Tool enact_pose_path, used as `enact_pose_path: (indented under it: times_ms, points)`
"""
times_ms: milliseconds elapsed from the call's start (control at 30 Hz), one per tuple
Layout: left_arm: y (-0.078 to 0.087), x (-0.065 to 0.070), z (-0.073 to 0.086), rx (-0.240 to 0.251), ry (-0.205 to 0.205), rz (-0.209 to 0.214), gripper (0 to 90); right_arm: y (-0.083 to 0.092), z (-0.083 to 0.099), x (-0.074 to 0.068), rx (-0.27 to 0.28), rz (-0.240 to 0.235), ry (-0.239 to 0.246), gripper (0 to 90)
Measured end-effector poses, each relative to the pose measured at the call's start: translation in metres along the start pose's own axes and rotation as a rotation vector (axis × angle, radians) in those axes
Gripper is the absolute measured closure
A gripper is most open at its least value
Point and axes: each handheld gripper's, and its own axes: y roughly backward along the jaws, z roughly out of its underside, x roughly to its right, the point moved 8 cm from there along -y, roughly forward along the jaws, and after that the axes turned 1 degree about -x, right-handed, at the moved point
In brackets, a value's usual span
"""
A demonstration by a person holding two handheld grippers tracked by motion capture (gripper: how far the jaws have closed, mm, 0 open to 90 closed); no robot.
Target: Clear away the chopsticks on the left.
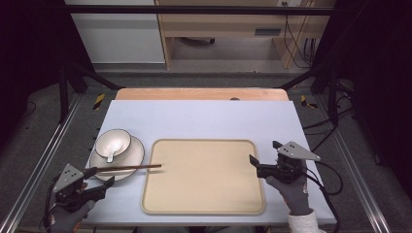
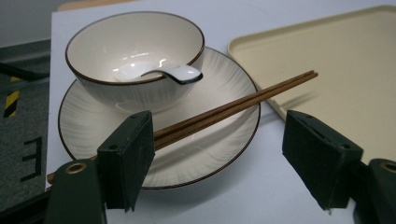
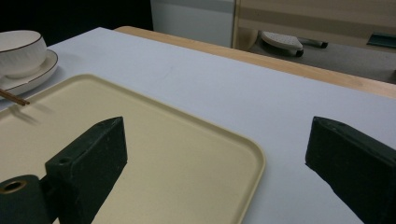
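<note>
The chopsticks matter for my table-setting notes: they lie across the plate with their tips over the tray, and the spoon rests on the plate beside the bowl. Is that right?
Not quite. The spoon rests inside the bowl, its handle over the rim, not on the plate; the left gripper view shows this. The chopsticks do lie across the plate with their tips over the tray.

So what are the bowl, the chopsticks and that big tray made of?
The bowl looks like glazed ceramic: glossy cream with a dark rim and bright reflections. The chopsticks look like brown wood, matte. The tray seems to be beige plastic, smooth and dull, though melamine is possible.
</note>
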Motion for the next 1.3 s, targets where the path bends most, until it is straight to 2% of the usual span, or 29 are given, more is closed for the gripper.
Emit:
enact_pose_path:
  times_ms: [133,200,267,367,467,500,533,633,1000,1300]
  points:
    - [-0.01,-0.001,0.002,-0.025,-0.021,-0.01,26.8,-0.001,0.001,0.0,-0.007,0.001,0.004,5.5]
    - [-0.017,-0.002,0.002,-0.037,-0.033,-0.012,28.2,-0.001,0.001,0.0,-0.01,-0.015,-0.01,5.1]
    - [-0.023,-0.004,0.004,-0.058,-0.038,-0.014,28.9,0.001,-0.002,0.0,0.01,-0.021,-0.042,5.9]
    - [-0.029,-0.006,0.009,-0.084,-0.037,-0.02,30.8,0.002,-0.003,-0.002,0.02,-0.025,-0.029,5.8]
    - [-0.034,-0.006,0.009,-0.091,-0.052,-0.023,33.9,0.002,-0.004,-0.001,0.016,-0.024,-0.043,5.9]
    - [-0.035,-0.008,0.009,-0.097,-0.07,-0.029,34.6,0.001,-0.003,-0.001,0.014,-0.025,-0.04,5.9]
    - [-0.037,-0.007,0.009,-0.093,-0.064,-0.028,35.1,0.0,-0.002,-0.002,0.007,-0.026,-0.037,5.9]
    - [-0.042,-0.01,0.01,-0.106,-0.084,-0.034,36.5,-0.003,0.001,-0.003,-0.009,-0.028,-0.03,5.9]
    - [-0.048,-0.013,0.009,-0.122,-0.106,-0.041,40.5,-0.002,0.0,-0.004,-0.01,-0.026,-0.017,5.8]
    - [-0.048,-0.015,0.01,-0.143,-0.112,-0.048,50.3,0.0,-0.004,-0.007,-0.002,-0.018,0.0,5.0]
